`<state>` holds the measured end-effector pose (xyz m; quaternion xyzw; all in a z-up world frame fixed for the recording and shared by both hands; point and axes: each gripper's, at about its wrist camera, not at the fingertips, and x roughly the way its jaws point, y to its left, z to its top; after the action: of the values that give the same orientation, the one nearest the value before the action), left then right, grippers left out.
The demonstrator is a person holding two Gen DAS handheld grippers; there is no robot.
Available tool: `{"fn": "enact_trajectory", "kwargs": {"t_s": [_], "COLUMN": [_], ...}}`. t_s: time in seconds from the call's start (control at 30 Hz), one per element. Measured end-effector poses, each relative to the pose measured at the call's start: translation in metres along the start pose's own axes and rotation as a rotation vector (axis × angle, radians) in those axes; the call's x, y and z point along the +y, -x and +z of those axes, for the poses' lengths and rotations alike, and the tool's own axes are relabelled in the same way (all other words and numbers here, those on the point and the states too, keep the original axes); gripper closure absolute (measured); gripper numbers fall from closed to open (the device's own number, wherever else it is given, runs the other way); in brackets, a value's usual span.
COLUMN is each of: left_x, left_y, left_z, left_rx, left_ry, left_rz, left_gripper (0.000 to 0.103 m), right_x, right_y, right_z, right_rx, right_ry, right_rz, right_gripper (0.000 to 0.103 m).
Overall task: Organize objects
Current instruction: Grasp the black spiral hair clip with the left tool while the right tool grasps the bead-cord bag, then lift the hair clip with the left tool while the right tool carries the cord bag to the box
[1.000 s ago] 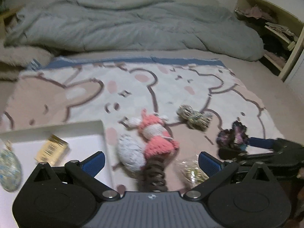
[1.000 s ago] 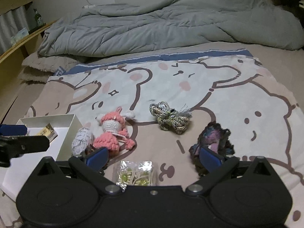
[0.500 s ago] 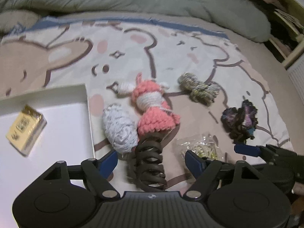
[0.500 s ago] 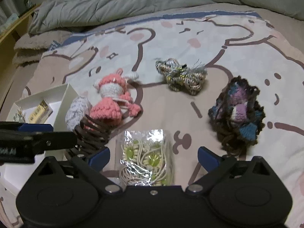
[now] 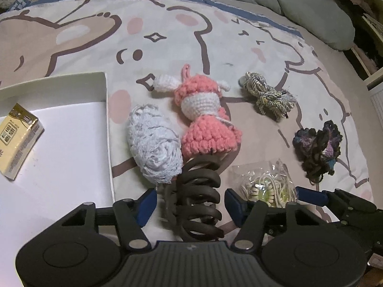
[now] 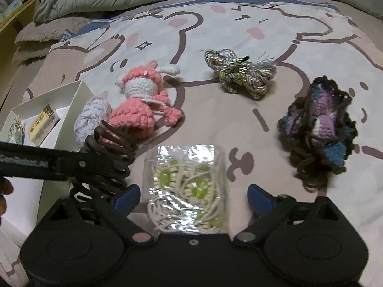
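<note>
— Which tool goes for what?

— The left tool [image 5: 190, 202] is down over the brown hair claw [image 5: 195, 198], which lies on the bed blanket [image 5: 167, 35] just beside the white box [image 5: 59, 143]. Its jaws have just been closing, and the claw sits between the blue pads, though I still see a sliver of gap on each side, so I wouldn't call it gripped yet.

— How does the claw lie?

— Its long axis runs away from the tool, toward the pink crochet doll [image 5: 205, 117], so the pads meet it across the narrow width. That looks like the right way round to me.

— And the other hand?

— The right tool [image 6: 194, 197] stands wide and released, astride the clear packet of hair ties [image 6: 189, 186], touching nothing that I can see. The packet lies lengthwise along it too.

— The box?

— On the left, so the left hand is nearer.
</note>
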<state>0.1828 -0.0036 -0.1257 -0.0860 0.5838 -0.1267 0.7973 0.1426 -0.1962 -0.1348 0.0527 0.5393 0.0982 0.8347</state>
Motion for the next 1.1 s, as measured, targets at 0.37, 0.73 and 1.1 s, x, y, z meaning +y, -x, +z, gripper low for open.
{"fn": "enact_trajectory", "kwargs": {"t_s": [0.37, 0.73, 1.1], "left_x": [-0.005, -0.004, -0.02], "left_y": [-0.007, 0.017, 0.069], "left_z": [-0.001, -0.01, -0.023], "left_rx": [-0.009, -0.056, -0.191], "left_ry": [-0.026, -0.042, -0.095], "left_rz": [0.011, 0.006, -0.026], "left_gripper": [0.055, 0.055, 0.055], "right_x": [-0.004, -0.016, -0.016], "right_y": [-0.009, 0.015, 0.068], "right_z": [-0.001, 0.004, 0.011], "right_rx": [0.049, -0.014, -0.177], "right_ry": [-0.026, -0.037, 0.001], "right_rz": [0.021, 0.056, 0.041], "right_gripper": [0.018, 0.045, 0.047]}}
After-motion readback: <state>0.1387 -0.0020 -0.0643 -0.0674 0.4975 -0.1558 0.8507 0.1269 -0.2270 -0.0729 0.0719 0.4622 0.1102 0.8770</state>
